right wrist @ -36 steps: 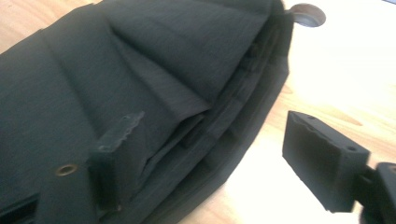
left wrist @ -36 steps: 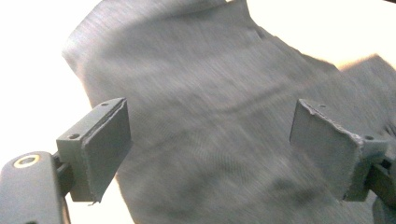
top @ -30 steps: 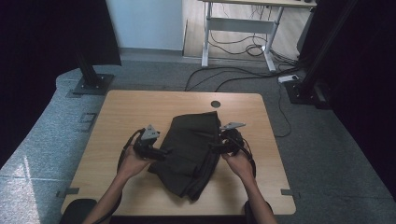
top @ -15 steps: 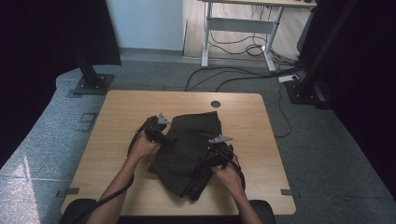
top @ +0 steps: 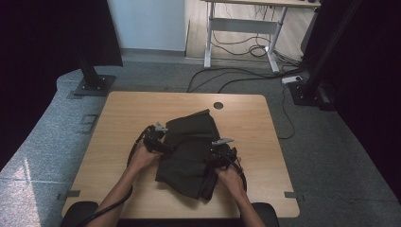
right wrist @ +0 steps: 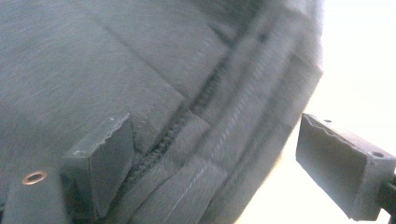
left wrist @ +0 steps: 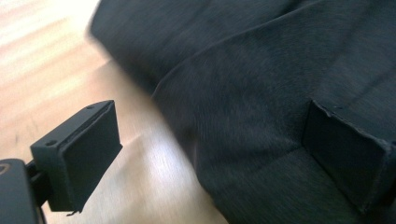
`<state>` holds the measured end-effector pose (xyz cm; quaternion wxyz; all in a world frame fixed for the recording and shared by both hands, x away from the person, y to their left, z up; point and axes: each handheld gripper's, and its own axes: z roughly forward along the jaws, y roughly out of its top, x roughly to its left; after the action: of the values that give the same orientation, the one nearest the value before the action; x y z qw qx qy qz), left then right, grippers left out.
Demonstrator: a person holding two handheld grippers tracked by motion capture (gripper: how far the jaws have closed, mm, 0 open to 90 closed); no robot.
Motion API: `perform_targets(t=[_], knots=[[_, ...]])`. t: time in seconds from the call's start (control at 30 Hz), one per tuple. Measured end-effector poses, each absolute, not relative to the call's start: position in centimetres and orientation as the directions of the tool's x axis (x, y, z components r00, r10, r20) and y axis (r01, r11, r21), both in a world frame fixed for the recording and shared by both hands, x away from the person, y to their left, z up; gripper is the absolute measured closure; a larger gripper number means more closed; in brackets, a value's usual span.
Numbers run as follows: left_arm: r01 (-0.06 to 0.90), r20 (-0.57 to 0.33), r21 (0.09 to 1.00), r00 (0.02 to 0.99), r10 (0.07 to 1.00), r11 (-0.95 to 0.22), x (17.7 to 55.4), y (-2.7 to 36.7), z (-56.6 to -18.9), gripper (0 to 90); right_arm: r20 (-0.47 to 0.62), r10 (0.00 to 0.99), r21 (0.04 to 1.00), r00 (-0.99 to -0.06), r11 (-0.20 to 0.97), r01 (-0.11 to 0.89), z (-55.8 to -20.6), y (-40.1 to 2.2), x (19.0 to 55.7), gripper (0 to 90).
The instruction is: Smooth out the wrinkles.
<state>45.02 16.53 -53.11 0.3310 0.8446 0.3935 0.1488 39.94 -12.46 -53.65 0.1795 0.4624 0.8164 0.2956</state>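
Note:
A dark folded garment [top: 189, 146] lies crumpled in the middle of the wooden table [top: 265, 142]. My left gripper [top: 156, 140] is at its left edge. In the left gripper view the gripper [left wrist: 210, 158] stands open, one jaw over bare wood, the other resting on the cloth [left wrist: 261, 93]. My right gripper [top: 220, 153] is at the garment's right side near the front. In the right gripper view it [right wrist: 219, 168] is open too, straddling the thick seamed edge of the cloth [right wrist: 140, 70], with one jaw on the fabric and the other over the table.
A round cable hole [top: 218, 105] sits near the table's far edge. Bare wood surrounds the garment on all sides. Beyond the table are a desk frame [top: 241, 23], floor cables [top: 246, 75] and black stand bases [top: 92, 85].
The left gripper has come in from the left to the garment's edge. The right gripper has slid back toward the person along the right side. The cloth looks more bunched.

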Motion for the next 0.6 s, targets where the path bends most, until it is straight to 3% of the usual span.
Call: perform_targets(t=[0.13,0.37,0.47,0.6], knots=[[0.573,-0.026,0.678,0.644,0.765,-0.460,42.9,17.1,-53.2,4.1,-0.028,0.860,0.634,-0.510,0.409,0.656,-53.6,-13.0,41.9,11.9],[0.513,0.122,0.703,0.595,0.795,-0.492,39.0,16.4,-52.9,4.2,-0.069,0.829,0.603,-0.555,0.478,0.638,-53.3,-12.1,44.9,13.8],[0.488,0.160,0.694,0.614,0.773,-0.530,38.8,16.5,-52.0,4.7,-0.070,0.812,0.593,-0.579,0.501,0.631,-53.0,-11.6,45.3,17.0],[0.472,0.135,0.732,0.606,0.784,-0.491,40.6,17.6,-49.5,4.8,-0.061,0.817,0.621,-0.574,0.481,0.619,-51.3,-12.1,44.6,16.6]])
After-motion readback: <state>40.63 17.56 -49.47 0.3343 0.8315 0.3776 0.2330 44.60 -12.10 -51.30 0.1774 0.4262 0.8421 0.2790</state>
